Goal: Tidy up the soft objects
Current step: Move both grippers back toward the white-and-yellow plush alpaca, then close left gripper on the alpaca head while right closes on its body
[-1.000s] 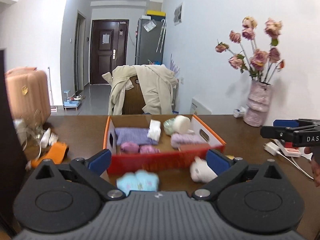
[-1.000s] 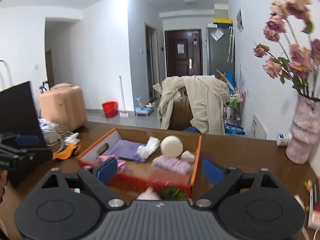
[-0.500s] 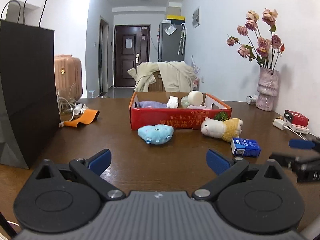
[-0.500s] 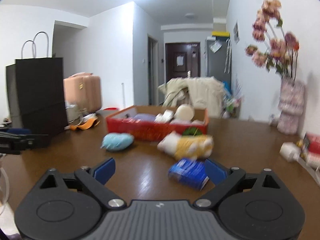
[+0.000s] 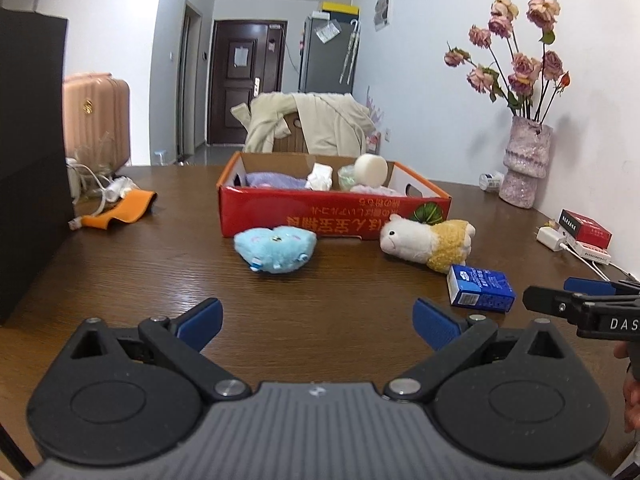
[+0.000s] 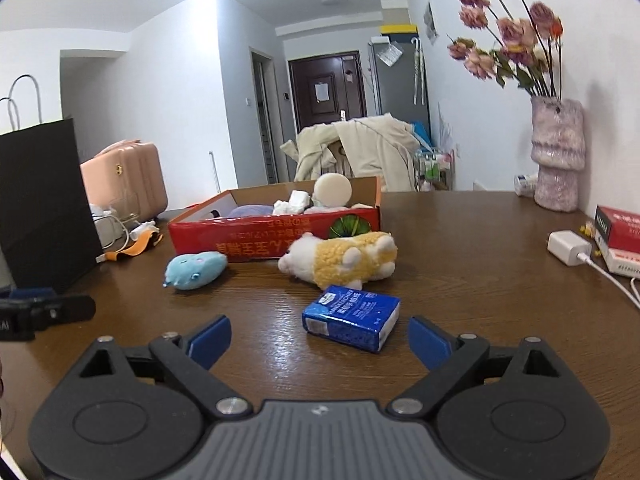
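My left gripper (image 5: 316,322) spread wide above bare wood, both blue pads (image 5: 200,318) clear of any object; my right gripper (image 6: 318,338) likewise spread wide and holding nothing. Blue tissue pack (image 6: 352,317) on the table (image 6: 460,280) just ahead of my right gripper, between the lines of its two pads and slightly beyond their tips, not touched by either. In the left wrist view the same pack lies ahead and to the right of my left gripper, near the tip of my right gripper, which enters from the right edge. White-and-yellow alpaca plush (image 6: 342,260) on its side just behind the pack, head toward the left, close to or against the red cardboard box (image 5: 332,216). Light blue plush (image 5: 276,249) straight ahead of my left gripper, well beyond the pads, just in front of the box's front wall; whether they touch cannot be told. Inside the box: lilac cloth (image 5: 272,180), a white crumpled item (image 5: 319,176), a pale round item (image 5: 371,169). Black paper bag (image 6: 44,204) at far left; vase of dried roses (image 6: 558,160), a white charger (image 6: 568,248) and a red carton (image 6: 620,228) at far right
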Available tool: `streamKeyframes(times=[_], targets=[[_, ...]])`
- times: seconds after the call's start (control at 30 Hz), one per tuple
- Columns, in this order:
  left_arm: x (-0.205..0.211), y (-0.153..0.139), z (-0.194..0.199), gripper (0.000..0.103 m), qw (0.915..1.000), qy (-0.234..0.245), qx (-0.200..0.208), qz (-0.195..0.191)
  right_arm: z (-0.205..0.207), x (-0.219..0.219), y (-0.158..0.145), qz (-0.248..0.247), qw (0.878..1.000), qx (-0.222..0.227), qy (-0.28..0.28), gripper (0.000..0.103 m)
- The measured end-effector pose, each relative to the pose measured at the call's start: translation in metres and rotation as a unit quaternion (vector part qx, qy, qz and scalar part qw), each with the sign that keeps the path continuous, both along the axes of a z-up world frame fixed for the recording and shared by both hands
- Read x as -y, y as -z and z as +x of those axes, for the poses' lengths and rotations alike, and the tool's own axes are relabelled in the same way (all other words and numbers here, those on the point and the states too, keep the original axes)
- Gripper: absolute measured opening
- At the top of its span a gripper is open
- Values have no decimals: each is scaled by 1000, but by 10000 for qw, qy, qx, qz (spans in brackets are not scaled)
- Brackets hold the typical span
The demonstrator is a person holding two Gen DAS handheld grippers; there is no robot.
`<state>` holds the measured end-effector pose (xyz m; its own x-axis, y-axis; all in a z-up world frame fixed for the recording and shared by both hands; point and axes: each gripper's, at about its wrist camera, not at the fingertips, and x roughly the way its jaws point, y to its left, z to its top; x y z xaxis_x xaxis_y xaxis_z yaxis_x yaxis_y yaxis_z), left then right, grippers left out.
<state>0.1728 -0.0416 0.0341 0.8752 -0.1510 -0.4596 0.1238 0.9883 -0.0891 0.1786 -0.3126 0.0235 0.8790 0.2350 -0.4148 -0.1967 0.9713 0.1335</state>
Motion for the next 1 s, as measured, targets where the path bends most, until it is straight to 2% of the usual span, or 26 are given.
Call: streamKeyframes(times=[0.37,0.5,0.57,0.63,0.7,0.8,0.87,0.9,1.0], targets=[[33,-6,86,103,9979,621,-7,-180,78,19,-6,252,9993,-136,246,94],[48,-4,123,103,9956,860,-29,-368,118,34,-7,657,9968,-350,304,90],[54,0,146,103,9941,976,-136,-448,140,40,-5,841,9948,-486,317,90],[57,7,169,103,9924,938,-470,-640,163,43,-2,942,9932,-611,313,89],[58,15,186,103,9881,946,-768,-935,184,45,2,1031,9922,-625,327,86],[61,28,192,101,9804,1308,-822,-1225,212,53,13,1277,9885,-733,334,81],[64,39,193,98,9742,1546,-877,-1388,224,58,24,1547,9839,-843,286,74],[65,43,194,97,9713,1612,-952,-1467,230,59,31,1612,9824,-911,257,66],[62,49,198,96,9619,1731,-1107,-1804,230,54,42,1608,9820,-986,117,56]])
